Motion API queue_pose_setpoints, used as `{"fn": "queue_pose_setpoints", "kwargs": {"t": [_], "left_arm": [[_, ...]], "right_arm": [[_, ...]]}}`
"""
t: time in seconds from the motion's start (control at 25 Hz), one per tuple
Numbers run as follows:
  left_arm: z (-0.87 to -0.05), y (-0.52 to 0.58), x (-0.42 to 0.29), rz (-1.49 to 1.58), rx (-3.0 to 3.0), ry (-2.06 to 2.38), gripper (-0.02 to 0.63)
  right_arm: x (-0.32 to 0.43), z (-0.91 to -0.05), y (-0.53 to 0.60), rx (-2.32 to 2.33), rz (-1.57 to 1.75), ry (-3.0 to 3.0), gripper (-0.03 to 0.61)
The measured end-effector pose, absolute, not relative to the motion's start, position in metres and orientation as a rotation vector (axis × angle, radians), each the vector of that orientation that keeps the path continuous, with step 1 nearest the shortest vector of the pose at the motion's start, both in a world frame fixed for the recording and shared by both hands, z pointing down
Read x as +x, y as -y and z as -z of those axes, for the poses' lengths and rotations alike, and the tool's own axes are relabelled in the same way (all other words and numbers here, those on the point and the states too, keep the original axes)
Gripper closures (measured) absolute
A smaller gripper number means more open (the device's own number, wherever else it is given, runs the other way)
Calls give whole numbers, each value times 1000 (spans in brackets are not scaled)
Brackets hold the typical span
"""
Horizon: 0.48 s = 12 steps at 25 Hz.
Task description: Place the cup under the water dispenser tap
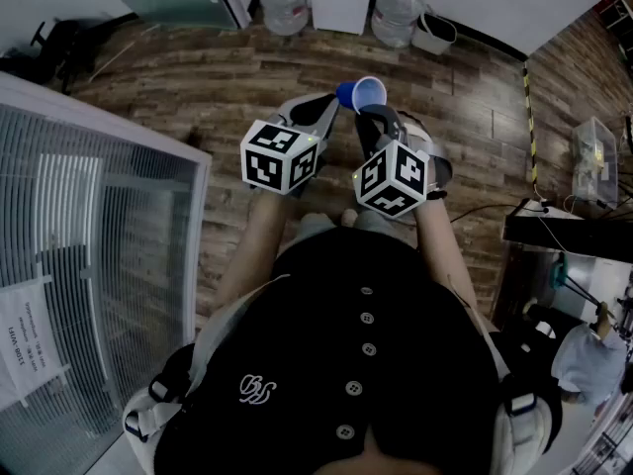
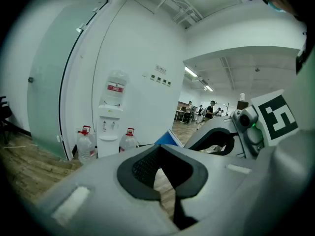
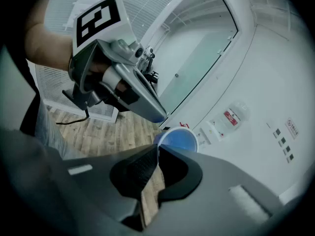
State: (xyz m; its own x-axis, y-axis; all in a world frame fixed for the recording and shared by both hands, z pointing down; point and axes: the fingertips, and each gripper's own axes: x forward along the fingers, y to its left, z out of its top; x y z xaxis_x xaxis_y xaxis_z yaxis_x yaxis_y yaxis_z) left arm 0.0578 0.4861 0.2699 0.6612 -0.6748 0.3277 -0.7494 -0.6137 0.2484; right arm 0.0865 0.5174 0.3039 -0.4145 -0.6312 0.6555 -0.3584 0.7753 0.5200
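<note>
A blue cup (image 1: 364, 93) hangs on its side in front of me, white rim to the right. My right gripper (image 1: 368, 115) is shut on the cup's rim (image 3: 177, 140), the wall pinched between its pads. My left gripper (image 1: 334, 99) comes in from the left with its jaws closed together on the cup's base end; in its own view only a blue edge of the cup (image 2: 165, 139) shows above the tips. The white water dispenser (image 1: 339, 3) stands against the far wall, some way ahead. It carries a bottle on top (image 2: 115, 90).
Two large water bottles (image 1: 284, 3) (image 1: 398, 10) stand on the floor either side of the dispenser. A glass partition with blinds (image 1: 89, 245) runs along my left, and a desk (image 1: 569, 231) stands at the right. Wood floor lies between me and the dispenser.
</note>
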Motion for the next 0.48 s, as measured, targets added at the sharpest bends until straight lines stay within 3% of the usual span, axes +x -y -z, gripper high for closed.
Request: {"fn": "queue_pose_setpoints", "kwargs": {"t": [0.48], "left_arm": [[-270,-483,58,-304,2548,1095,617]], "right_arm": [[79,-307,-513,743,373,2023,569]]}}
